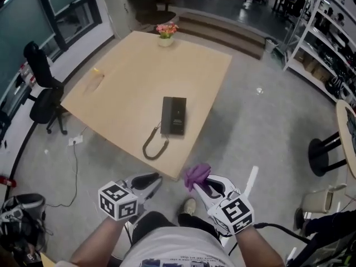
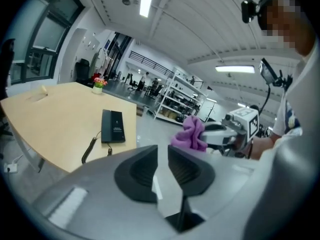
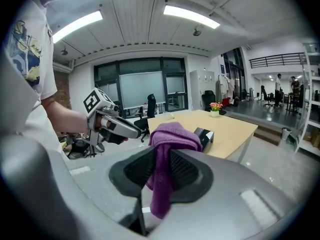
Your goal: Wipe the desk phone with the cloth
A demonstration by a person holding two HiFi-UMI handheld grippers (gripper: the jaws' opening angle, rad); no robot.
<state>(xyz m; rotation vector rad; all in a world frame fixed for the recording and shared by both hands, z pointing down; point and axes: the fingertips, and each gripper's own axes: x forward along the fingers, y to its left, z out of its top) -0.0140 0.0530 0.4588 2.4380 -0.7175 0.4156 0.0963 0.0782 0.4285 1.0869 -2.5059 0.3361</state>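
The right tool (image 3: 161,158) clamps a purple cloth (image 3: 170,134), with the desk phone (image 3: 204,135) on the table (image 3: 237,129) beyond.

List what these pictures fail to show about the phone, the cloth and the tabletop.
- Desk phone: too small in the head view to make out keys or any dirt. In the right gripper view the cloth hides part of it.
- Cloth: bunched in the right gripper, so no view shows its full shape.
- Pale yellow thing at the table's far left: too small to identify.
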